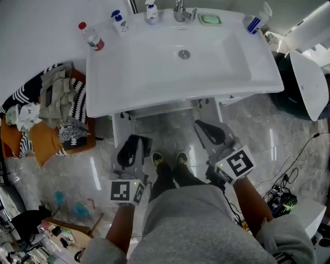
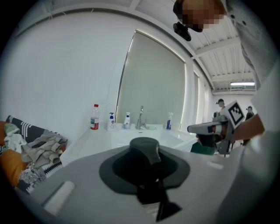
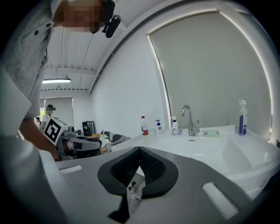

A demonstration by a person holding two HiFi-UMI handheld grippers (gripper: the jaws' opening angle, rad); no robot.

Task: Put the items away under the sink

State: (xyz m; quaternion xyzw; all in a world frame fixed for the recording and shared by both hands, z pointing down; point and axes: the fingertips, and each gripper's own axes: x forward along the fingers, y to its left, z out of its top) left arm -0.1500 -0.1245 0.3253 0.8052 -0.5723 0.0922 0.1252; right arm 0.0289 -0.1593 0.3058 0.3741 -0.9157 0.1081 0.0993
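On the white sink (image 1: pixel 154 77) stand a red-capped bottle (image 1: pixel 92 37), a blue pump bottle (image 1: pixel 119 22), a small white bottle (image 1: pixel 151 12) and a blue spray bottle (image 1: pixel 255 21). The under-sink cabinet (image 1: pixel 170 111) shows below the basin's front edge. My left gripper (image 1: pixel 139 141) hangs in front of it, jaws together, holding nothing. My right gripper (image 1: pixel 202 127) is beside it, also shut and empty. In the left gripper view the gripper (image 2: pixel 146 146) points at the counter, level with the red-capped bottle (image 2: pixel 94 117). In the right gripper view the gripper (image 3: pixel 140 153) faces the faucet (image 3: pixel 189 119).
A green soap dish (image 1: pixel 210 19) lies beside the faucet (image 1: pixel 181 11). A heap of clothes and striped cloth (image 1: pixel 51 103) sits left of the sink. A white toilet lid (image 1: pixel 309 85) stands at the right. Cables (image 1: pixel 281 196) trail over the glossy floor.
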